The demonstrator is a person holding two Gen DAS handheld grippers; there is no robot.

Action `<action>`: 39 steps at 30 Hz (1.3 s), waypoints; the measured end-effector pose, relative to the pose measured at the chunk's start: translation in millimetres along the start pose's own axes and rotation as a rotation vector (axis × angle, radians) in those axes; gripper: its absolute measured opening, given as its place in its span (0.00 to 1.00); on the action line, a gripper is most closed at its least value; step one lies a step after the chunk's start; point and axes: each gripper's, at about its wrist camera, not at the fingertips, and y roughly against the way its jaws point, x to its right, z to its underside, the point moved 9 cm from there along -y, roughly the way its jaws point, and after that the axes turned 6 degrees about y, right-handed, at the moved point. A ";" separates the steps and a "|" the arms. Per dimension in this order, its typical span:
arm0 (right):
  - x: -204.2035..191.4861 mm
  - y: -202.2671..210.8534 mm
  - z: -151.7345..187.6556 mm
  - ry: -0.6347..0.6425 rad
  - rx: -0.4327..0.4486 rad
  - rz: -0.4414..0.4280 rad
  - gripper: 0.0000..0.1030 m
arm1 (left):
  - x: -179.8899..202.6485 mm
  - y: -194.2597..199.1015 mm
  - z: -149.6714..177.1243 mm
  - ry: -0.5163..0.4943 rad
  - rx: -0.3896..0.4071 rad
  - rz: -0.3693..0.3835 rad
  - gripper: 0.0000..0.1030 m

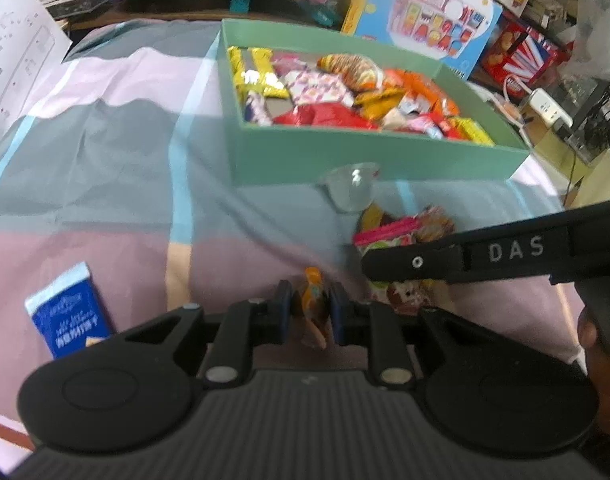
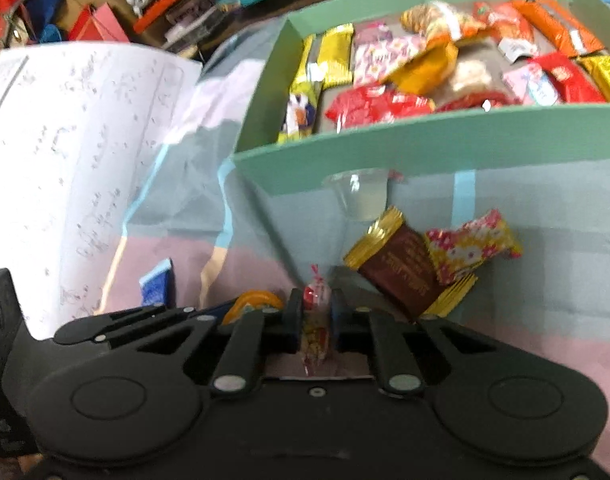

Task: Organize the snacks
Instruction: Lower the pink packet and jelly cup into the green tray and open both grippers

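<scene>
A: On the striped cloth point(image 1: 105, 152), left gripper point(image 1: 311, 308) was clenched on an orange-wrapped candy point(image 1: 313, 292), wrapper pinched between the blue pads point(image 1: 283, 312). Right one?

B: Right gripper point(image 2: 313, 312) was clamped on a small red-and-white candy point(image 2: 316, 312), twisted end sticking up past the fingertips. No earlier view, so only the grip itself.

A: Box?

B: Green box point(image 2: 425, 148) sat ahead of both claws, packed with snacks. A clear jelly cup point(image 2: 361, 196) touched its near wall. Brown gold-edged packet point(image 2: 401, 276) and a floral yellow one point(image 2: 473, 244) lay between cup and right claw, overlapping.

A: Room?

B: Blue packet point(image 1: 71, 316) lay well left of the left claw. A printed sheet point(image 2: 77, 152) rose on the left. Open cloth between it and the box. The grippers were nearly touching; the right one's arm crossed the left view.
</scene>
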 end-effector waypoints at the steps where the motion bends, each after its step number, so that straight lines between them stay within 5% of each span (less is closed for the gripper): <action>1: 3.5 5.6 -3.7 -0.010 0.018 0.002 0.13 | 1.9 2.1 -4.2 -0.001 0.007 0.005 0.19; 15: 82.2 67.4 -90.4 -0.106 0.252 0.085 0.13 | 41.4 1.9 -111.4 -0.053 0.126 0.026 0.19; 22: 136.8 52.9 -148.3 -0.145 0.300 0.157 0.13 | 33.6 -46.4 -172.6 -0.008 0.107 -0.004 0.19; 28: 161.7 20.2 -177.3 -0.155 0.284 0.164 0.15 | 28.0 -78.8 -193.4 0.007 0.086 -0.023 0.20; 29: 163.2 14.5 -182.3 -0.150 0.278 0.156 0.16 | 27.7 -83.6 -195.0 0.010 0.085 -0.031 0.23; 30: 164.6 10.9 -185.0 -0.148 0.271 0.154 0.20 | 27.7 -87.0 -196.0 0.013 0.088 -0.037 0.41; 31: 165.4 8.0 -187.6 -0.150 0.267 0.156 0.36 | 27.7 -89.9 -196.6 0.018 0.089 -0.044 0.72; 32: 166.4 7.5 -186.3 -0.151 0.271 0.160 0.58 | 27.5 -91.6 -196.5 0.024 0.098 -0.056 0.85; 33: 166.6 6.6 -187.3 -0.150 0.280 0.164 0.68 | 27.6 -91.4 -196.2 0.025 0.113 -0.068 0.97; 34: 166.2 6.6 -187.5 -0.146 0.292 0.171 0.78 | 28.2 -90.3 -195.2 0.020 0.127 -0.082 0.98; 39: 157.5 12.6 -177.7 -0.120 0.292 0.187 0.88 | 33.2 -88.2 -186.5 0.011 0.105 -0.084 1.00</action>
